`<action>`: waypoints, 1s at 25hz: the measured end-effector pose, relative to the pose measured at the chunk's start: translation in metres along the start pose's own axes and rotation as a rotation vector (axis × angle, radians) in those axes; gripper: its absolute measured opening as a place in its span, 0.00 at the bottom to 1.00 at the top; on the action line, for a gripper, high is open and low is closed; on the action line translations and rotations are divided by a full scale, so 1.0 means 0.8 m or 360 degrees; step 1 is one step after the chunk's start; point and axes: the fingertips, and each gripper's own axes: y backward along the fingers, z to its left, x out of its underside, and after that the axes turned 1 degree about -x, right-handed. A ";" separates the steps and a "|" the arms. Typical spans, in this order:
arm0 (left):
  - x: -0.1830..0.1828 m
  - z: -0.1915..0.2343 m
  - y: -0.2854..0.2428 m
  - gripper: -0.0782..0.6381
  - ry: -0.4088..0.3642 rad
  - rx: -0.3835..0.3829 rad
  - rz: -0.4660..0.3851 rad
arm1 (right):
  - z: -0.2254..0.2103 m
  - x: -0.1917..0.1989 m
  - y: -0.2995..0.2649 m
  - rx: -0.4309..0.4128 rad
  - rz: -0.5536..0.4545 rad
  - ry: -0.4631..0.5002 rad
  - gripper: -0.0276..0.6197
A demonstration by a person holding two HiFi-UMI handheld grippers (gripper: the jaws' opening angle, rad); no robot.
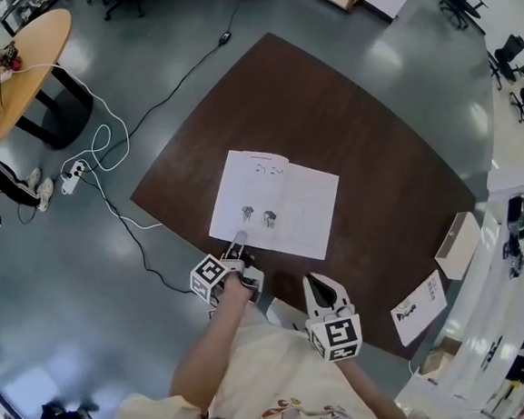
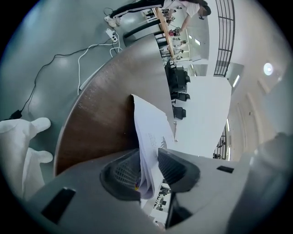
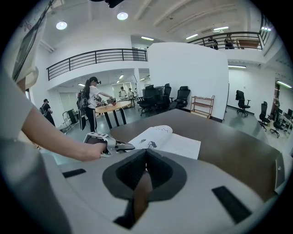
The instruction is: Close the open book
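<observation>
**Your outfit and tools.** Your cream, short-sleeved shirt carries a red-and-brown print on the front. Your left gripper and right gripper share one build: a pale grey shell, dark jaws lined with ribbed pads, and a white cube faced with black square markers. Black rectangular slots mark each shell.

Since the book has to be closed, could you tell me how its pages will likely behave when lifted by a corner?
Probably floppy: the pages standing between the jaws of the left gripper visibly bend. Likely light: the book looks slim, so it might slide on the smooth table when pulled.
</observation>
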 end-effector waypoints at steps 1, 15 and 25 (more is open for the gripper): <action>-0.001 -0.002 0.000 0.26 -0.0020 0.0001 -0.0001 | 0.000 0.000 -0.001 -0.0003 0.0003 0.0002 0.05; 0.060 -0.067 0.018 0.15 -0.0895 0.0026 0.0174 | -0.002 0.002 0.013 -0.0019 -0.0030 0.0011 0.05; 0.132 -0.075 0.009 0.14 -0.1711 -0.0073 0.0330 | -0.030 0.019 0.050 0.0041 -0.0076 -0.0054 0.05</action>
